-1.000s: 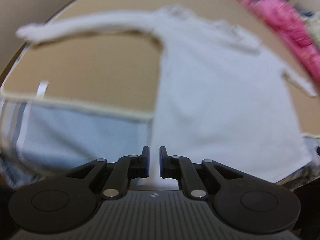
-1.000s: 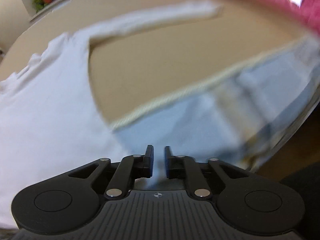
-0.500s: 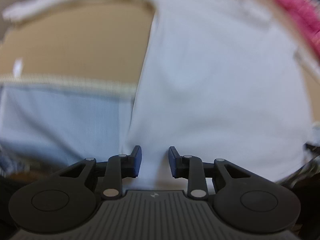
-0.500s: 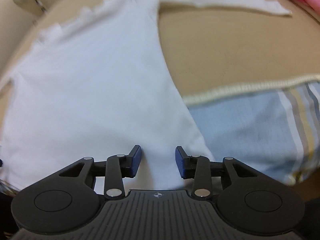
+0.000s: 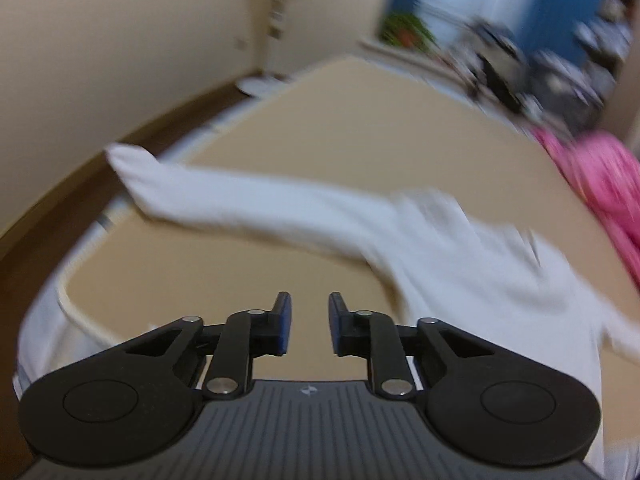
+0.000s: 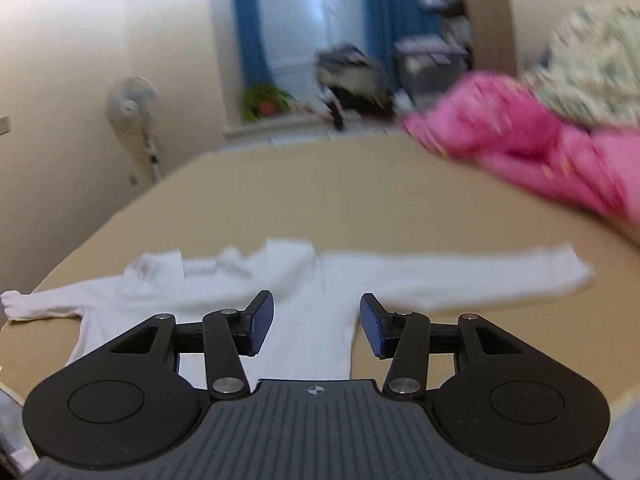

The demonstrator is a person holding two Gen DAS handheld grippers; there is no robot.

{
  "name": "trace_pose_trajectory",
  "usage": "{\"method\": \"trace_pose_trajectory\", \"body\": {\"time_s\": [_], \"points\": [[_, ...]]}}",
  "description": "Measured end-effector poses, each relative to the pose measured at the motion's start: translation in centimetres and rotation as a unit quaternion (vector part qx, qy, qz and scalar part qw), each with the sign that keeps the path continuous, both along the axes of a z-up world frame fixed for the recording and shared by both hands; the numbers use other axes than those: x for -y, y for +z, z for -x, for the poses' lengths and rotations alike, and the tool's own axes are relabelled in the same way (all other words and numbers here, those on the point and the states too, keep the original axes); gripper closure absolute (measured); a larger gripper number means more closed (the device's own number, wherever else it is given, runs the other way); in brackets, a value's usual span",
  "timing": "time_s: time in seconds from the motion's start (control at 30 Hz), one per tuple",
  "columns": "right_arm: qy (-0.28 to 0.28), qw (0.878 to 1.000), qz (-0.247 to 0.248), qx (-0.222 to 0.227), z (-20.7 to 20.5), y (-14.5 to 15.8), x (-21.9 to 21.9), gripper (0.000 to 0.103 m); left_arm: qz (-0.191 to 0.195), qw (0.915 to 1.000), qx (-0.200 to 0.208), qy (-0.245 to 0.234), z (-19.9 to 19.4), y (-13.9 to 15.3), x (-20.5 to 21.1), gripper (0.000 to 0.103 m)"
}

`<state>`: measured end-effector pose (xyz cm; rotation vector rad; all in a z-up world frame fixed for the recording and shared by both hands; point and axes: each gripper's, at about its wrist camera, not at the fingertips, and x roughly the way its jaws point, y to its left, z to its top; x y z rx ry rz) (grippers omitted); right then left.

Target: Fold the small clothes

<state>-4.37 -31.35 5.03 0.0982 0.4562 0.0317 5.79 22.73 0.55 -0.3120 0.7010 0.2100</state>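
Sleeves first, from the left side of the room: a white long-sleeved shirt [image 5: 460,256] lies face up and flat on the tan worktop [image 5: 340,128], its left sleeve [image 5: 224,196] stretched straight out toward the worktop's left edge, the cuff reaching close to that edge. Spread like that, I would say it has been laid out so that the sleeves can be turned in over the body, which looks like the first fold and is not yet begun.

The left gripper [image 5: 306,324] hangs above bare worktop just beside the shirt's body, below the outstretched sleeve, its jaws set a narrow way apart with nothing between them. From there it seems placed to go for the sleeve or the side seam.

Moving right, the right gripper [image 6: 316,326] faces the middle of the shirt from the hem end, its jaws spread wide and empty, the body of the shirt showing between them. The right sleeve [image 6: 460,280] runs out level to the right, its cuff well short of a heap of pink clothes [image 6: 520,148] at the far right of the worktop, with a pale patterned cloth [image 6: 592,76] behind. That heap is probably waiting its turn, kept apart so the shirt has room.

Both views are blurred, so fine creases cannot be made out.
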Motion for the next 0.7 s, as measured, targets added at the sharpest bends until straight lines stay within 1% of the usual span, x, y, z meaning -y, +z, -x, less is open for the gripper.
{"method": "trace_pose_trajectory", "body": {"time_s": [0.07,0.1,0.13,0.17,0.23,0.27,0.3,0.33,0.37,0.4,0.43,0.47,0.57,0.6,0.7], "points": [[0.002,1.0,0.015,0.001,-1.2,-1.1,0.6,0.055,0.018,0.9991,0.004,0.038,-3.0,0.3,-3.4,0.087],[-0.012,1.0,0.013,-0.014,-1.9,-1.9,0.6,0.063,0.027,0.9978,0.003,0.061,-4.8,0.2,-5.4,0.087],[-0.024,0.999,0.006,-0.037,-3.5,-2.7,1.0,0.069,0.038,0.9966,0.004,0.073,-5.9,-0.1,-6.8,0.087],[-0.033,0.998,-0.009,-0.049,-4.5,-3.2,1.1,0.074,0.051,0.9949,0.002,0.087,-7.3,-0.6,-8.4,0.087],[-0.039,0.997,-0.042,-0.054,-6.1,-4.0,0.8,0.074,0.078,0.9876,-0.008,0.136,-8.8,-2.5,-12.0,0.086],[-0.04,0.996,-0.049,-0.06,-6.8,-4.5,0.5,0.074,0.092,0.9843,-0.005,0.15,-9.0,-3.6,-13.4,0.084],[-0.04,0.996,-0.049,-0.065,-7.3,-4.9,0.1,0.074,0.114,0.9797,-0.005,0.165,-9.2,-5.3,-14.7,0.079],[-0.039,0.996,-0.047,-0.068,-7.5,-5.2,-0.5,0.074,0.14,0.9734,-0.031,0.179,-9.5,-6.7,-16.2,0.078],[-0.036,0.996,-0.046,-0.071,-7.6,-5.3,-0.9,0.074,0.18,0.9616,-0.058,0.199,-10.1,-7.7,-17.7,0.078],[-0.031,0.996,-0.046,-0.074,-8.3,-5.6,-1.3,0.074,0.218,0.9528,-0.045,0.206,-10.0,-8.6,-18.9,0.071],[-0.025,0.996,-0.043,-0.078,-8.8,-5.7,-1.7,0.074,0.248,0.945,-0.038,0.209,-10.3,-9.4,-19.9,0.067],[-0.02,0.996,-0.037,-0.08,-9.1,-5.9,-1.8,0.074,0.261,0.9403,-0.037,0.214,-10.7,-9.9,-20.6,0.062],[-0.012,0.996,-0.023,-0.087,-10.3,-6.4,-2.4,0.074,0.294,0.9265,-0.042,0.231,-12.1,-11.8,-22.2,0.061],[-0.011,0.995,-0.024,-0.092,-10.6,-6.5,-2.4,0.074,0.304,0.9218,-0.039,0.237,-12.3,-12.3,-22.6,0.061],[-0.01,0.994,-0.028,-0.103,-11.3,-6.9,-2.2,0.074,0.326,0.9126,-0.011,0.247,-12.8,-12.8,-23.8,0.061]]}}
